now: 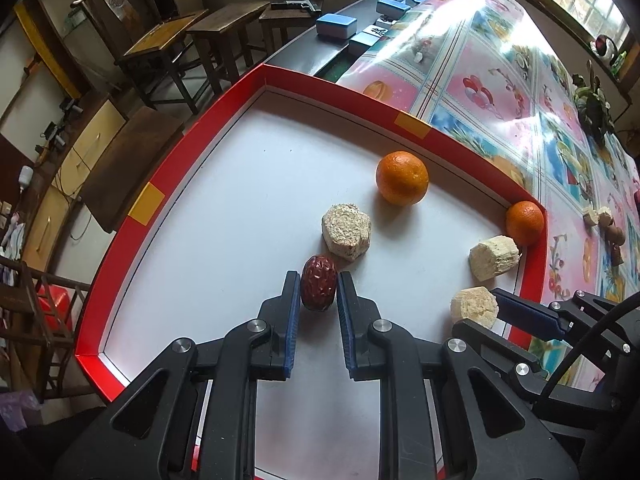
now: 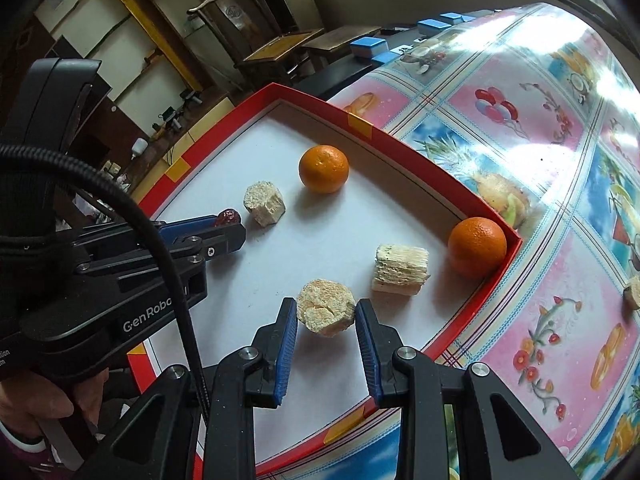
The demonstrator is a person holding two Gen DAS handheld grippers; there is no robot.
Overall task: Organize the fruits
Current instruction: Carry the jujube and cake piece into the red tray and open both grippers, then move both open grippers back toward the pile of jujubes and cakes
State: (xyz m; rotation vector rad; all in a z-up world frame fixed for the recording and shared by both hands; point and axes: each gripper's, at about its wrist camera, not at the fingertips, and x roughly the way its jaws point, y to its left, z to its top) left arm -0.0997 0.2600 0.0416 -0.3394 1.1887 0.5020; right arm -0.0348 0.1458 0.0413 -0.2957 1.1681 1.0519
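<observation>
A red-rimmed white tray holds two oranges, three pale cut stalk pieces and a dark red date. My left gripper has its fingers around the date, touching it on both sides above the tray floor. My right gripper has its fingers against a pale stalk piece; it also shows in the left wrist view. One orange lies mid-tray, the other orange in the far right corner. Another stalk piece lies just beyond the date, and a third stalk piece lies near the corner orange.
The tray sits on a glossy patterned tablecloth. More stalk pieces and brown fruits lie on the cloth right of the tray. Blue mahjong tiles sit at the table's far end. Wooden chairs stand beyond on the left.
</observation>
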